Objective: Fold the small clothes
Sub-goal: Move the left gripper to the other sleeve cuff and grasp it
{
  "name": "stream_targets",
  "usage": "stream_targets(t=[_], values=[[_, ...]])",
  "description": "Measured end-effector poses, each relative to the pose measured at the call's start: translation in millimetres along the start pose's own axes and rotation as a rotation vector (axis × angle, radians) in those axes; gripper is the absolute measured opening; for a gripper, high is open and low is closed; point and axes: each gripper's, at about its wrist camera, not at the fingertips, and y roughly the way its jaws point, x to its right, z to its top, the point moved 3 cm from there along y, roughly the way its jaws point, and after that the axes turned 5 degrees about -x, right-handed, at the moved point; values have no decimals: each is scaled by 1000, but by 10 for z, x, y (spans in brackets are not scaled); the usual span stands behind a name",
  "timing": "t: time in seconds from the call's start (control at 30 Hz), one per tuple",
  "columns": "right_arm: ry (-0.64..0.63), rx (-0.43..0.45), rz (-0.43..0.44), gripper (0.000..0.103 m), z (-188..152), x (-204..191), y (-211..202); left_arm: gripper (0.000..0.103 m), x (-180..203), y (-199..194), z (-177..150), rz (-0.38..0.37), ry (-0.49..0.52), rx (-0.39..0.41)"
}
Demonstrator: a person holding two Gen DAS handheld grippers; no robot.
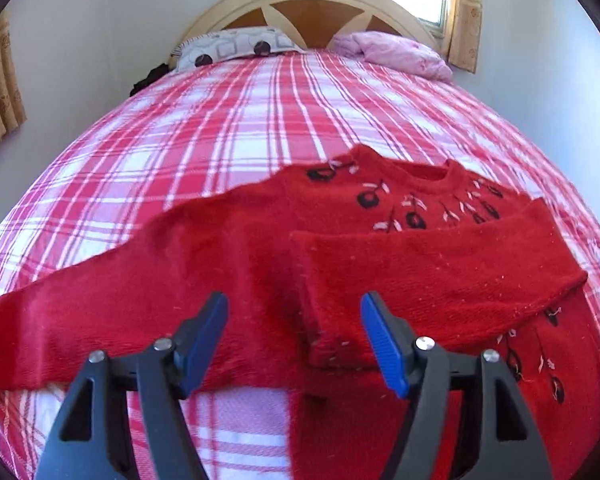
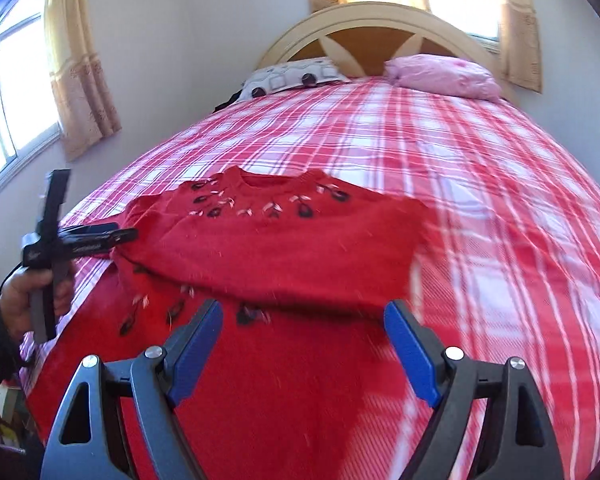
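The red sweater [image 1: 228,264] lies flat on the plaid bedspread [image 1: 228,120], one sleeve [image 1: 432,264] crossed over its chest, apparently mid-fold. The left gripper [image 1: 294,332] and right gripper [image 2: 302,344] hover spread and empty, probably poised for the outstretched sleeve [image 1: 68,320].

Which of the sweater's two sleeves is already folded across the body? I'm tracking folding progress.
The right-hand sleeve in the left wrist view: it lies across the red sweater, cuff near centre. The other sleeve stretches out flat to the left.
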Motion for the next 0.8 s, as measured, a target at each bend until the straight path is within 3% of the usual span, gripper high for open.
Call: stream_targets(t=[0.1,0.17,0.37,0.43,0.6,0.7,0.8], values=[[26,-133,15,83,-9,37,437,73,-231,-86,-32,11,-36,4],[-16,-170,-25,83,-60,6,575,73,-376,-149,-84,33,-48,8],[-18,-90,2,83,-82,-60,203,73,-1114,-514,-392,229,-78,15],[-16,-44,14,83,-138,-72,39,73,-1462,-678,-522,329,-109,12],[28,29,17,83,-338,-50,-220,73,-2243,-1007,-806,464,-235,-4],[49,55,18,83,-441,-58,-310,73,-2456,-1115,-953,467,-306,-13],[58,62,28,83,-522,-109,-365,73,-2562,-1193,-1113,401,-408,-9]])
